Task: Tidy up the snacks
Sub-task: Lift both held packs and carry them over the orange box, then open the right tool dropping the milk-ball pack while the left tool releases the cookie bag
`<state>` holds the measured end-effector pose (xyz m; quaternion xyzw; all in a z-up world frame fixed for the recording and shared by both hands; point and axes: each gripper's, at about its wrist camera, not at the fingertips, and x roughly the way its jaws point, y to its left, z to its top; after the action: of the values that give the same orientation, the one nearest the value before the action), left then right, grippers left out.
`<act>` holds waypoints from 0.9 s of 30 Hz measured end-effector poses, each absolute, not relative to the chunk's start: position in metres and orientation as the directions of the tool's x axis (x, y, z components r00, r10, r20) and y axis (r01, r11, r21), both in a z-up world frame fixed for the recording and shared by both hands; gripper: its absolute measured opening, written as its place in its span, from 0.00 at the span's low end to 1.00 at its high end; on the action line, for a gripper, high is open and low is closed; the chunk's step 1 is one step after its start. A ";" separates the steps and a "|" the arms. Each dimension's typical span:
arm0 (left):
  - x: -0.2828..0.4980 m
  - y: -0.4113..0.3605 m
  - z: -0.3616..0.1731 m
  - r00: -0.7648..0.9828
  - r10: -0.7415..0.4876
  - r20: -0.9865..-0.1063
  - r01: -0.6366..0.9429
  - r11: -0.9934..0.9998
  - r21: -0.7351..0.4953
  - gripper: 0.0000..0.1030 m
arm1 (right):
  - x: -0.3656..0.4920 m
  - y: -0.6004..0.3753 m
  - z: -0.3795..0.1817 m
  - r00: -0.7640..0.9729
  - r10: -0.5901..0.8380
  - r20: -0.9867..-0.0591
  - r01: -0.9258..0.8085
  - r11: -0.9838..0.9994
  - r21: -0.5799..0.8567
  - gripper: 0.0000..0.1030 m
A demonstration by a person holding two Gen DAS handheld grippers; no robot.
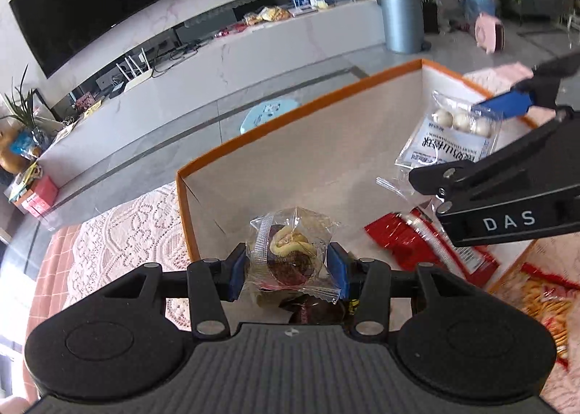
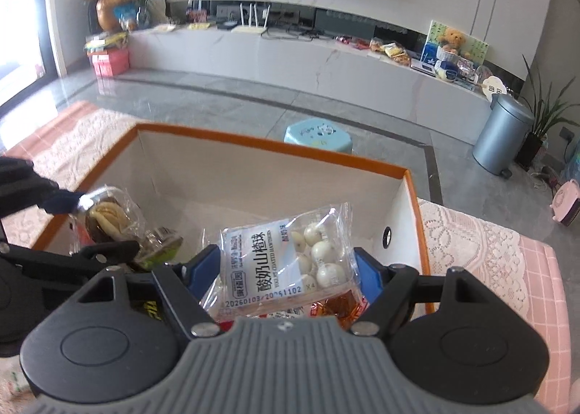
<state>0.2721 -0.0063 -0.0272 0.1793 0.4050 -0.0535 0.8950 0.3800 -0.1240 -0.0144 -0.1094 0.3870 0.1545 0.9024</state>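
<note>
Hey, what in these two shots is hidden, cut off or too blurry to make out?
- Left wrist view: a dark wrapped snack below the pastry is mostly hidden by it and the left gripper.
- Left wrist view: the red packet is partly covered by the right gripper; its print is unreadable.
- Right wrist view: snacks under the hawthorn-ball pack are covered by it.
- Right wrist view: the box floor is mostly hidden.
</note>
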 end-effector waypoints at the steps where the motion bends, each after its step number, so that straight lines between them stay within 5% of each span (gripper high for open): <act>1: 0.274 -0.007 -0.029 0.659 0.057 -0.750 0.240 0.929 0.282 0.51 | 0.381 -0.122 -0.017 0.649 0.187 -0.737 -0.365 0.927 -0.086 0.73; 27: 0.291 -0.009 -0.051 0.569 0.130 -0.812 0.244 0.916 0.318 0.55 | 0.410 -0.112 -0.057 0.490 0.073 -0.869 -0.316 0.943 -0.099 0.76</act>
<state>0.2909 -0.0095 -0.0505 0.2018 0.4632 -0.0330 0.8623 0.4099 -0.1121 -0.0570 -0.1237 0.4918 0.1139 0.8543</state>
